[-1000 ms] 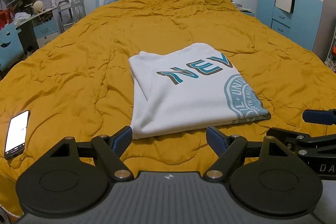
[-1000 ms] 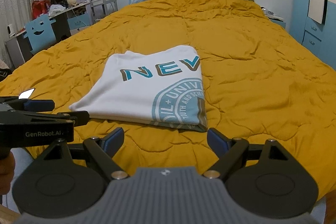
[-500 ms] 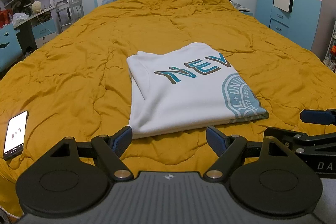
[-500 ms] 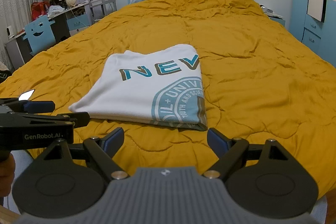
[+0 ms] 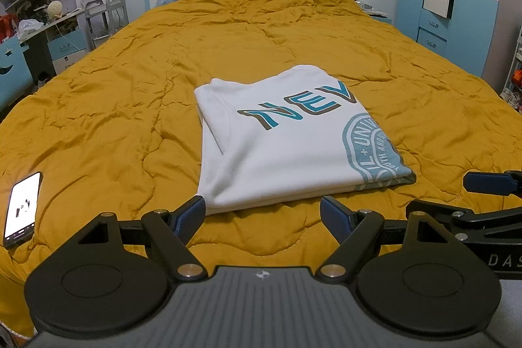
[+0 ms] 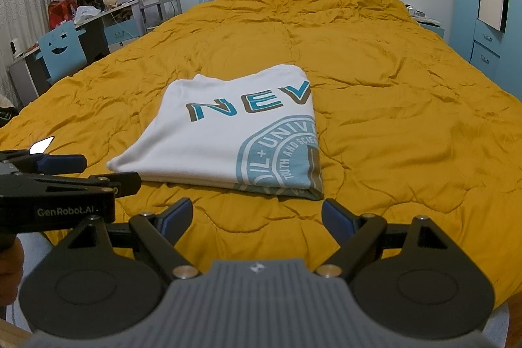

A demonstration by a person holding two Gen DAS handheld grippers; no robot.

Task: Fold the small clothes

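Note:
A white T-shirt with teal lettering and a round teal print lies folded into a flat rectangle on the mustard-yellow quilt. It also shows in the right wrist view. My left gripper is open and empty, just short of the shirt's near edge. My right gripper is open and empty, just short of the shirt's near right corner. Each gripper appears at the edge of the other's view.
A phone with a lit screen lies on the quilt at the near left. A desk, shelves and a blue chair stand left of the bed. A blue wardrobe stands on the right.
Both grippers have barely shifted; they stay open and the shirt lies as before.

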